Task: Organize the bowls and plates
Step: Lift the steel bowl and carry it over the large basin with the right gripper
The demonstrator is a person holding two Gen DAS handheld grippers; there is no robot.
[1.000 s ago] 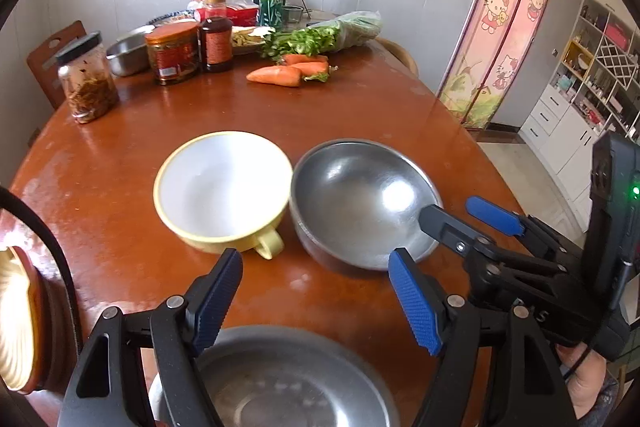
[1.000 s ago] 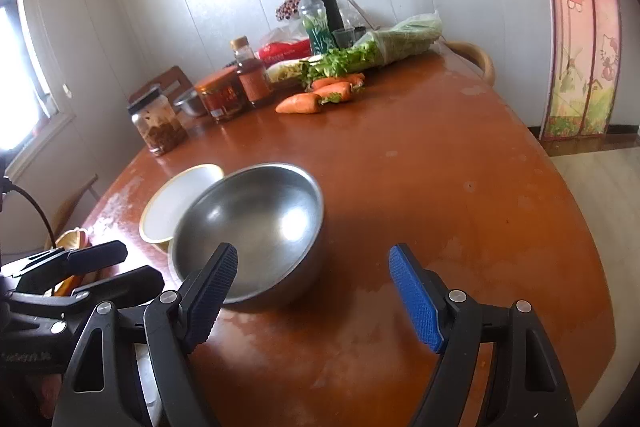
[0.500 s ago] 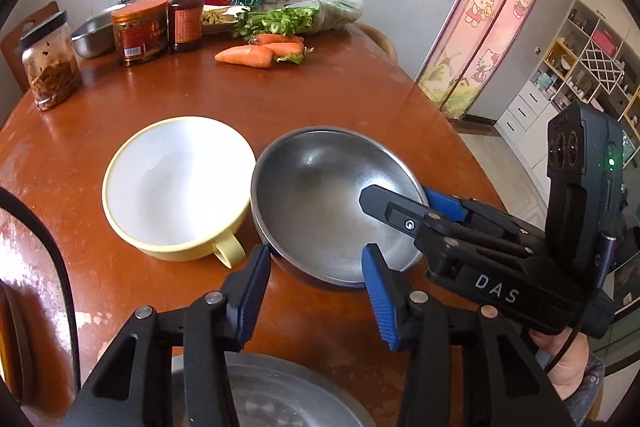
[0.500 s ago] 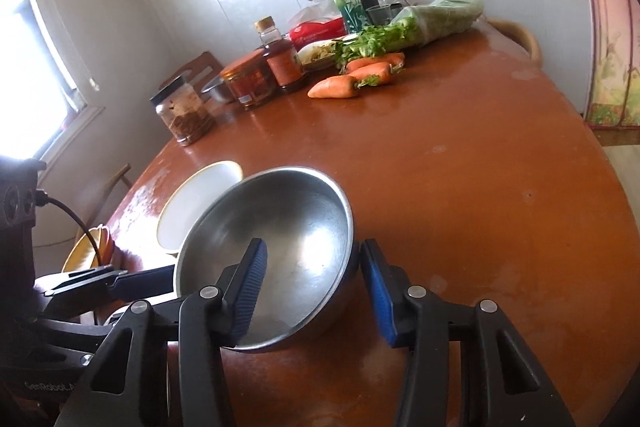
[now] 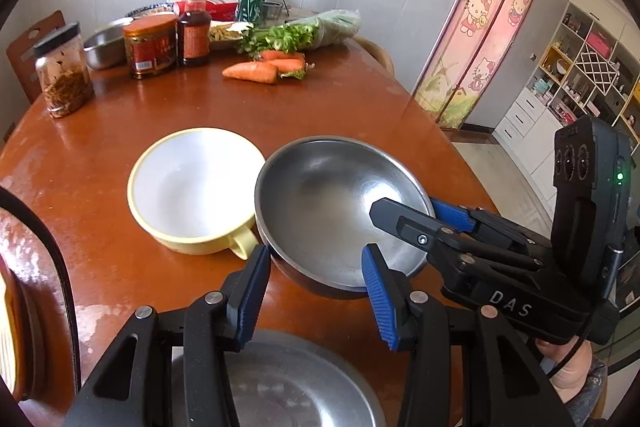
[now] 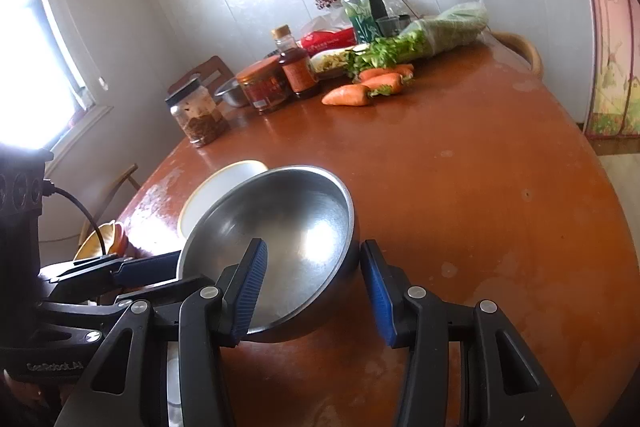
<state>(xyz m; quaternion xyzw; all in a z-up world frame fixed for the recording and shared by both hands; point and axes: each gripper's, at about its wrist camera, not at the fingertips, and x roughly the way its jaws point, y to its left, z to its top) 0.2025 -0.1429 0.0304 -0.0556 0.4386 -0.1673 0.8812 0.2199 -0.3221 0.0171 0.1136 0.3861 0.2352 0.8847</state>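
Step in hand, as judged: the steel bowl [image 5: 336,211] is being picked up, probably for nesting with the other dishes. The right gripper [image 6: 312,287] is closed on the bowl's near rim, one of its fingers [image 6: 250,287] inside the wall and the other outside, lower centre of the right wrist frame; in the left wrist view it enters from the right edge and straddles the rim at right of centre. The bowl looks tipped up off the surface [image 6: 480,187], so the grip seems to be loaded. For a clean lift, the rim should be kept deep between the pads and the bowl raised level, since a thin polished wall can pivot or slip. The left gripper [image 5: 312,291] is partly open and holds nothing; its fingers sit just short of the bowl's near edge, lower centre of its frame. The yellow bowl [image 5: 196,187] touches or nearly touches the steel one at left, handle toward the camera, so a straight-up lift is advised before any sideways move. A steel plate [image 5: 288,387] lies under the left gripper at the bottom edge.
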